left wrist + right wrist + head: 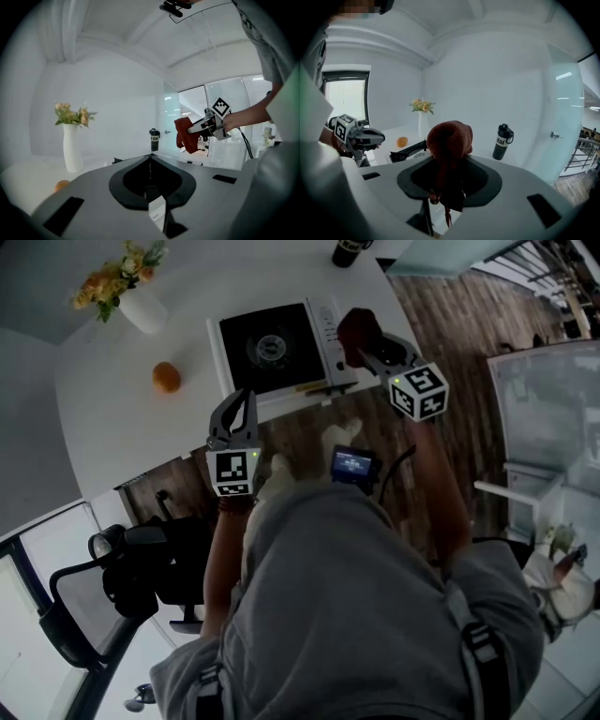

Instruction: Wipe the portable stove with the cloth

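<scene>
The bottle (349, 251) is cut off by the head view's top edge. The right edge of the stove (277, 348) is partly covered by the cloth (357, 334). In the right gripper view the jaws are largely hidden by that cloth. The orange (61, 185) is half hidden behind the left gripper (150, 158).

My head camera looks steeply down on the worktop (122, 427) and both tools. The left tool (246, 399) camera and right tool (364, 351) camera sit close behind their jaws, facing across the worktop, and share the vase (71, 147) and bottle (154, 139).
</scene>
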Motion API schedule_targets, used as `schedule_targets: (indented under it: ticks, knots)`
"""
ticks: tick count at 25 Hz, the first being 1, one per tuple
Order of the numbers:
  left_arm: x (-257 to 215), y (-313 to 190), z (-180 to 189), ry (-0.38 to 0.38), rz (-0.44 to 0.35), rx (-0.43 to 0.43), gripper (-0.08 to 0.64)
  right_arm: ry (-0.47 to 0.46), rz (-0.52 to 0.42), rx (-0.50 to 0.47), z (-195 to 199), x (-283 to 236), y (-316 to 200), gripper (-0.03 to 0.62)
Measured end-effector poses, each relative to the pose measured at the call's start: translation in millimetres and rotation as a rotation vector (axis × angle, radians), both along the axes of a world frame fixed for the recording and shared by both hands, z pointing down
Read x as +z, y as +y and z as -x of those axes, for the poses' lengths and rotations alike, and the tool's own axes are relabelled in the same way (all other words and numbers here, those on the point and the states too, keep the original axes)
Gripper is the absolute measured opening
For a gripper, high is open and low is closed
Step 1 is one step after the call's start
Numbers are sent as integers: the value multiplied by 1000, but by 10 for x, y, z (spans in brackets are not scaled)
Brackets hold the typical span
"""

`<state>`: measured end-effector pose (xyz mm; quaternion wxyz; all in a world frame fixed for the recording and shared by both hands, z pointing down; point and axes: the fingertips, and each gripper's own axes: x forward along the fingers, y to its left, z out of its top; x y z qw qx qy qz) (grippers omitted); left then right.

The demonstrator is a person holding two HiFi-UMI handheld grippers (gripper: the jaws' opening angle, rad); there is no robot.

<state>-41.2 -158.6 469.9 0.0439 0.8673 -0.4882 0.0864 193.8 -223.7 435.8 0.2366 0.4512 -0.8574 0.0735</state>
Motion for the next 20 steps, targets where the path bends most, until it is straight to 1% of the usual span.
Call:
schedule_targets:
  ticks: [3, 5, 8, 10, 13, 14, 17, 20]
  knots:
    - [123, -59, 96, -7, 6, -21, 29, -27, 27, -9, -15, 33, -347, 153]
    - [198, -115, 165, -8, 18, -44, 29, -4, 62, -38, 32, 139, -589, 153]
    - [237, -144, 153, -14, 29, -53, 29, 46, 153, -102, 94, 436, -835, 156]
    - [262, -156, 144, -19, 38, -60, 29, 57, 205, -129, 137, 634, -940, 160]
    - [290, -167, 119, -27, 49, -75, 29, 80, 246, -163, 183, 860, -1022, 173]
    - [297, -175, 106, -33, 51, -81, 29, 86, 257, -171, 187, 927, -1043, 189]
    - [315, -212, 101, -37, 59, -110, 29, 99, 278, -201, 160, 1098, -1073, 274]
    - [281, -214, 154, -28, 66, -153, 29, 77, 252, -247, 100, 1018, -1043, 292]
